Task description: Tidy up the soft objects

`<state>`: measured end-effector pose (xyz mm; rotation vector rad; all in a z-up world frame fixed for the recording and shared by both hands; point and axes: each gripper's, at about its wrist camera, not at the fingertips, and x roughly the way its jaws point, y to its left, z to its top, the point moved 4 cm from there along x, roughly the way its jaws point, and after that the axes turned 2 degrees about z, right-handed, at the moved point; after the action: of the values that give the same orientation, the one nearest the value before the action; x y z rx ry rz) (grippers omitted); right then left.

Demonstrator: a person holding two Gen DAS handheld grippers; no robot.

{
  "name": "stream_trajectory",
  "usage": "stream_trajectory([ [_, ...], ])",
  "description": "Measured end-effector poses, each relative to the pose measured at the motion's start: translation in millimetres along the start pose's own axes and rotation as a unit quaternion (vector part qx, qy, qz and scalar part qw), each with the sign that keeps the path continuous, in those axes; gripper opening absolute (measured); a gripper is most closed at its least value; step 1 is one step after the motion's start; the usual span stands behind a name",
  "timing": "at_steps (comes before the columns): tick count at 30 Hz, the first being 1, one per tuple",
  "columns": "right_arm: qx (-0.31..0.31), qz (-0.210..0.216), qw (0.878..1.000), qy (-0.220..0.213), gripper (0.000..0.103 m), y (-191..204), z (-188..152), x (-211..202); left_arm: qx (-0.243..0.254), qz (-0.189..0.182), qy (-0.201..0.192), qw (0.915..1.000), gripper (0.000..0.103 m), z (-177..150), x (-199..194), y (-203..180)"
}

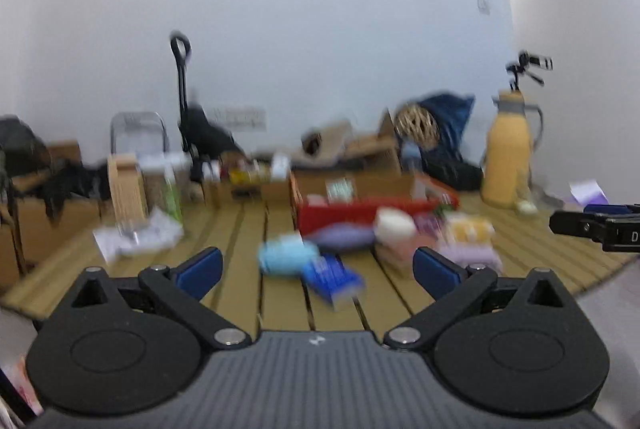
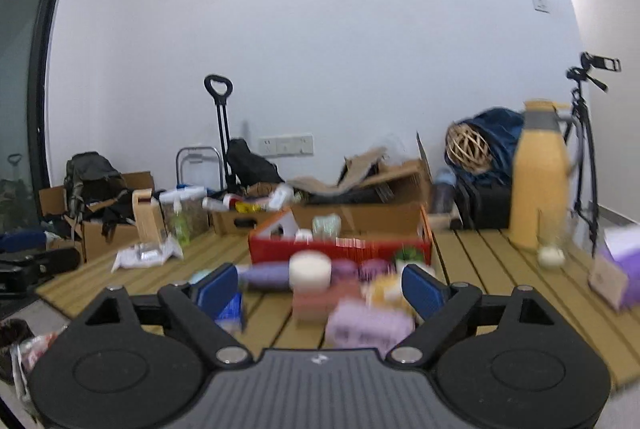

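Left gripper (image 1: 318,269), right gripper (image 2: 320,289): both spread wide, empty, above soft items (image 2: 368,325) on slatted table (image 2: 500,269).

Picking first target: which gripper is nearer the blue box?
Left. The left gripper faces the blue box just ahead; the right gripper has it off by its left finger.

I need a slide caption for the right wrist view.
Open right gripper faces blurred soft items before a red box.

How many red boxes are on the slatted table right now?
1. The red box sits mid-table behind the pile of soft items, ahead of both open grippers. Blur and clutter could hide others.
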<state>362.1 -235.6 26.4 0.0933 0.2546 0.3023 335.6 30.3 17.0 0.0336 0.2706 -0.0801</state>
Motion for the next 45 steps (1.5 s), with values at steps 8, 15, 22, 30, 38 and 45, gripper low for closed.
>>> stream_trajectory([
  [8, -0.015, -0.006, 1.0, 0.022, 0.089, 16, -31, -6, -0.009, -0.001, 0.025, 0.9996, 0.103, -15, 25, 4],
  [15, 0.003, 0.043, 0.997, 0.069, 0.083, 29, -47, 44, -0.036, 0.008, 0.058, 0.9976, 0.103, -27, 84, 21],
  [22, -0.07, 0.073, 0.987, 0.126, 0.076, 84, -58, 143, -0.071, 0.052, 0.089, 0.9921, 0.103, -26, 145, 69],
  [30, -0.125, 0.102, 0.972, 0.168, 0.056, 113, -73, 228, -0.083, 0.034, 0.118, 0.989, 0.103, -33, 189, 77],
  [38, -0.02, 0.071, 0.986, 0.151, 0.056, 41, -60, 207, -0.119, -0.098, 0.16, 0.9751, 0.077, -33, 228, 44],
  [45, 0.134, 0.117, 0.971, 0.161, 0.031, 21, -65, 242, -0.174, -0.137, 0.191, 0.9564, 0.038, -36, 257, 36],
])
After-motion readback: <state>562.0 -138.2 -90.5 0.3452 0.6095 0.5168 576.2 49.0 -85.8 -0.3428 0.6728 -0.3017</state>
